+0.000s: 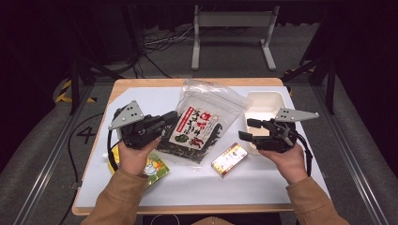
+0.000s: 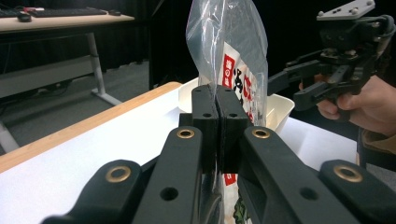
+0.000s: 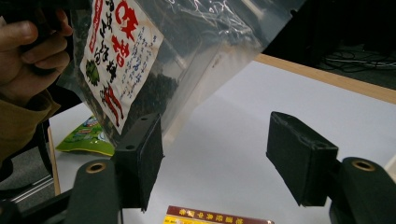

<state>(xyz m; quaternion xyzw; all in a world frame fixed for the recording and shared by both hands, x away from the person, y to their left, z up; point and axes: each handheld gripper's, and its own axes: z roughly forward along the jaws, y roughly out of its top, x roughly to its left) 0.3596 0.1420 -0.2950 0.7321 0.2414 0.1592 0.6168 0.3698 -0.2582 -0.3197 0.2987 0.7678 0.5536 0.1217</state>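
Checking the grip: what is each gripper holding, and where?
Left gripper pinches the clear seaweed bag by its side edge; right gripper holds nothing.

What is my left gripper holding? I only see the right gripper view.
Observer: The left gripper is shut on the bag's edge; its fingers pinch the clear film.
Operator: Is there anything beyond the bag?
Observer: A white tray sits on the table, behind the right gripper in the high view.
Operator: And that box at my bottom edge, is it touching the bag?
Observer: No, the box lies apart from it, in front of the right gripper, whose fingers stand open with nothing between them.
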